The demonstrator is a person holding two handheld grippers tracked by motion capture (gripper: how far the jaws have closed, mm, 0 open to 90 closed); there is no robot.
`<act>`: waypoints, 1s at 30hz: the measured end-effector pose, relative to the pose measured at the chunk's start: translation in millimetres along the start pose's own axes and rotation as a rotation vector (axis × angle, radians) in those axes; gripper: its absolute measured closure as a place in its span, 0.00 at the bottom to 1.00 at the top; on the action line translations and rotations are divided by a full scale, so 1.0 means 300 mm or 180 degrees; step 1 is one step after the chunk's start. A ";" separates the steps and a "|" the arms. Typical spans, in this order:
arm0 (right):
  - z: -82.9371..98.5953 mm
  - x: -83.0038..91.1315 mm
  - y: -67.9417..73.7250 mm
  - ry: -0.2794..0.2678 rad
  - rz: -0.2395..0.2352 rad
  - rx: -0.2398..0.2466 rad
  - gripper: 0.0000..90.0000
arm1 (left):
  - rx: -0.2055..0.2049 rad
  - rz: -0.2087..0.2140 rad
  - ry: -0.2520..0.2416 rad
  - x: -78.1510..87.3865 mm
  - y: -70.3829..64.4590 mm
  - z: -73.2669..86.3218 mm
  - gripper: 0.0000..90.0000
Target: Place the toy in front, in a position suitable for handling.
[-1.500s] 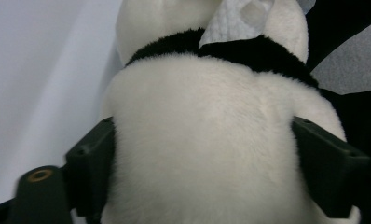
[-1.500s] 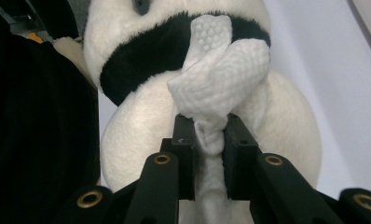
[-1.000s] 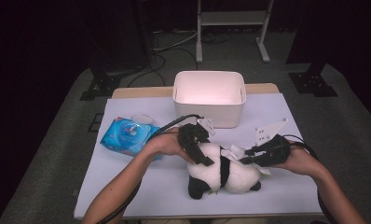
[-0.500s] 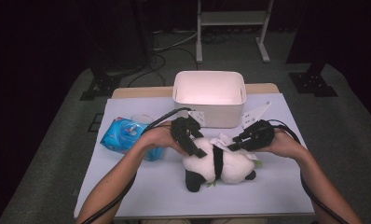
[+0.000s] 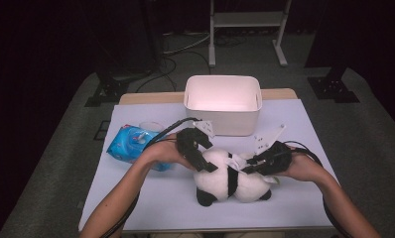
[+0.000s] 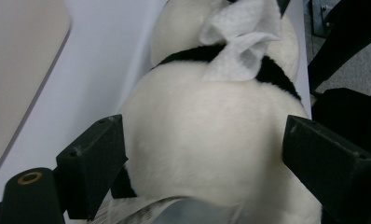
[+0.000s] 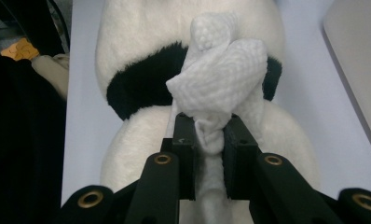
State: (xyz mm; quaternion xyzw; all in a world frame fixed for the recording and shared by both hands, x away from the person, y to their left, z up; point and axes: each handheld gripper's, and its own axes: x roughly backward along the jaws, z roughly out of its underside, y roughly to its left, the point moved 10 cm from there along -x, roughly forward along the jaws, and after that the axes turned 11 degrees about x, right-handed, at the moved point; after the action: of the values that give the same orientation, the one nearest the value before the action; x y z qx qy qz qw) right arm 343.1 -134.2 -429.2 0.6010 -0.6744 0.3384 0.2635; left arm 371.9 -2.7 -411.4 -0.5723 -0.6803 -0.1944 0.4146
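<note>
Pinched between the right gripper's [image 7: 210, 135] two black jaws is a crumpled white wipe [image 7: 223, 79], bunched against the black band across a plush panda [image 7: 183, 51]; in the right gripper view the wad sits at the centre of the frame, with the jaws rising from the bottom edge and closed tight on its lower fold. In the high view that same gripper [image 5: 255, 162] lies right of centre, its tip on the toy's top.

Spread wide, the left gripper's [image 6: 211, 163] jaws stand on either side of the panda's [image 6: 207, 135] white body in the left gripper view, one at lower left and one at lower right of the frame; whether they press the fur cannot be told. The wipe [image 6: 242, 39] shows at the top of that frame, over the black band.

From above, the panda [image 5: 230, 179] lies on a pale sheet covering the table [image 5: 151, 198], just below the centre of the frame, with the left gripper [image 5: 200, 156] at its upper left side. A blue packet [image 5: 128, 143] lies to the left, beside the left hand [image 5: 163, 151]. A white tub [image 5: 223, 104] stands above the toy, near the table's far edge.
</note>
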 end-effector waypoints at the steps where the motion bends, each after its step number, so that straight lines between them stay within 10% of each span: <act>1: 0.001 0.002 0.009 0.0000 0.0012 0.0014 0.85 | 0.0005 0.0004 0.0001 0.001 -0.001 0.002 0.13; 8: 0.022 0.011 0.071 -0.0041 0.0012 0.0050 0.86 | 0.0031 0.0168 0.0031 -0.026 -0.048 0.017 0.11; 16: 0.022 0.028 0.097 0.0032 0.0050 0.0187 0.85 | -0.0096 0.0019 -0.0003 -0.046 -0.087 0.040 0.15; 30: -0.136 -0.009 0.061 -0.0031 -0.0051 0.0405 0.85 | -0.0175 -0.0067 -0.0167 -0.046 -0.118 0.050 0.17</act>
State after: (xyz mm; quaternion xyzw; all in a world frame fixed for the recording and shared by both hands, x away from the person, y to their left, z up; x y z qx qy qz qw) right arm 323.4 -100.1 -407.9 0.6236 -0.6480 0.3755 0.2242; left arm 333.6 -9.6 -423.6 -0.5812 -0.6913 -0.2023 0.3788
